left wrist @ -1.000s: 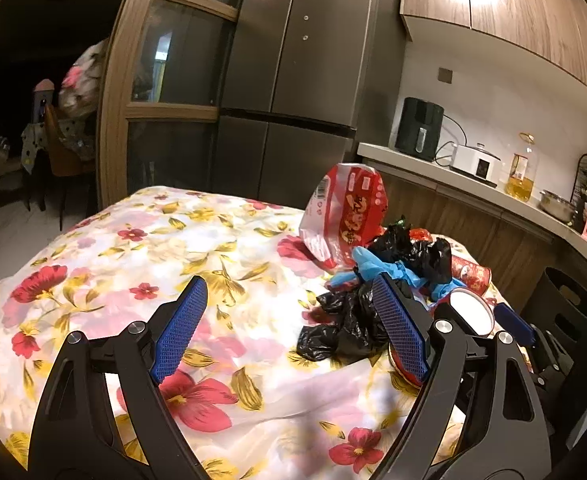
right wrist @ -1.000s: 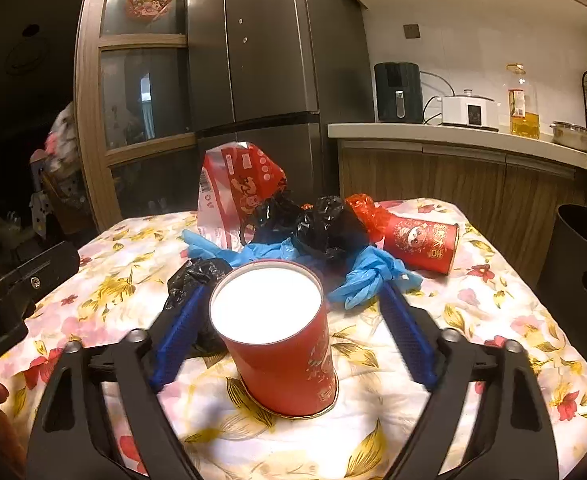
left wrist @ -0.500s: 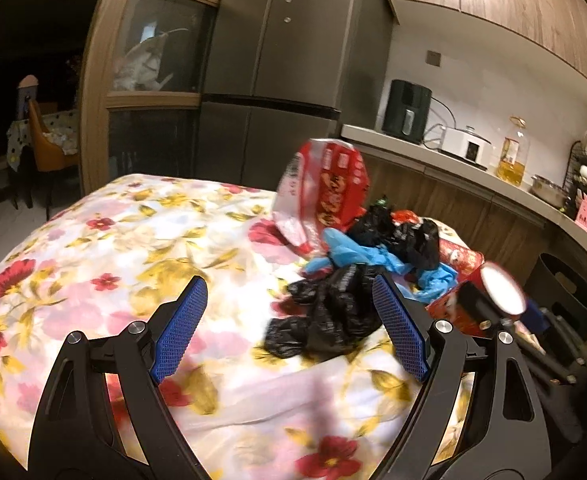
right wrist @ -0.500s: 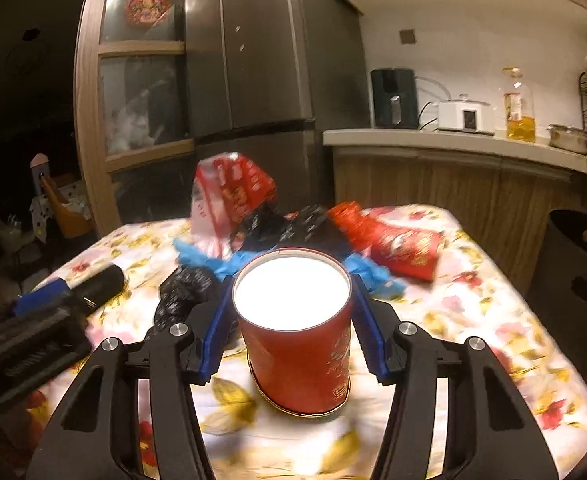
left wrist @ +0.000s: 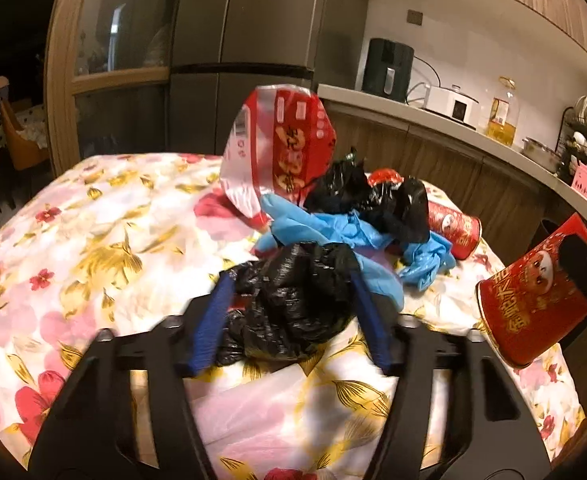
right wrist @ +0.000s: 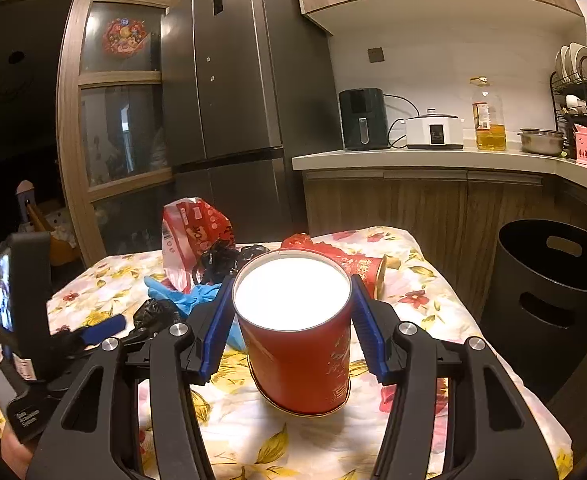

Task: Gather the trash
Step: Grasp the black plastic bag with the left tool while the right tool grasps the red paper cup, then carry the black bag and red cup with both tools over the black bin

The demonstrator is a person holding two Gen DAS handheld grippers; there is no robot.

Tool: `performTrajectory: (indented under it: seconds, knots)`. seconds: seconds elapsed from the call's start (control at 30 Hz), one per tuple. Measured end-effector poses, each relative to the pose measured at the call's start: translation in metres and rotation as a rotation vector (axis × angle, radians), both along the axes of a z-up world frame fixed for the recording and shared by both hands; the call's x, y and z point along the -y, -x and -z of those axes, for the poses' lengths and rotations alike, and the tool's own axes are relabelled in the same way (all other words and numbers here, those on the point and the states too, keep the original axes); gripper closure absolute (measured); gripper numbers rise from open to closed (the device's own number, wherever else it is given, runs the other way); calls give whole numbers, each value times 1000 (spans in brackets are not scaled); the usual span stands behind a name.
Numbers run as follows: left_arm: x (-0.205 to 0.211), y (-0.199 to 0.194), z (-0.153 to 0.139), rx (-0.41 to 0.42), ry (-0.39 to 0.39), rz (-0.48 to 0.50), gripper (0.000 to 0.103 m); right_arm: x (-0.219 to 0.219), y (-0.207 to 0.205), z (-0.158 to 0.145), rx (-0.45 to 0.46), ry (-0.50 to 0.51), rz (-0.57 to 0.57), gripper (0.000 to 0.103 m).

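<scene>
Closing around a crumpled black plastic bag, the left gripper has its blue pads on either side of the bag, the right pad against the plastic and the left one close beside it; whether both already press in cannot be told through the blur. That bag lies on the flowered tablecloth near the table's near edge, at the front of a heap of rubbish. Behind it lie blue gloves, a second black bag, an upright red snack packet and a red cup on its side toward the far right corner. The right gripper pinches a red paper cup by its rim, one blue pad on each side, the white-lined mouth facing the camera. From the left wrist view this cup hangs tilted and clear of the cloth past the table's right edge. A black bin with handle slots stands on the floor just beyond the table's right edge, beside the wooden counter cabinets.
</scene>
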State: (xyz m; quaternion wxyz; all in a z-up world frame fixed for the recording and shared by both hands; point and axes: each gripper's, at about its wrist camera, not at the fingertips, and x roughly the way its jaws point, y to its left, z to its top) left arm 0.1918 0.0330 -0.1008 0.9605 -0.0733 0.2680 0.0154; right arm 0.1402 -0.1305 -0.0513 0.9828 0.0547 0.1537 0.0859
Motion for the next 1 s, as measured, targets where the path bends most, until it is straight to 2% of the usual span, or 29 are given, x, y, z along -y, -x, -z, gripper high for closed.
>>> performTrajectory:
  seconds: [0.13, 0.23, 0.6, 0.77, 1.0]
  knots:
    - [1, -1, 3, -19, 12, 27, 87, 1, 3, -2, 4, 4, 1, 48]
    - [0, 1, 3, -14, 28, 37, 97, 2, 4, -5, 8, 6, 2, 48]
    - [-9, 41, -14, 54, 79, 39, 100, 6, 15, -11, 22, 15, 15, 48]
    - [-10, 67, -32, 110, 79, 39, 100, 10, 21, -14, 28, 13, 24, 48]
    - [-3, 81, -51, 154, 75, 65, 100, 20, 30, -18, 40, 4, 37, 48]
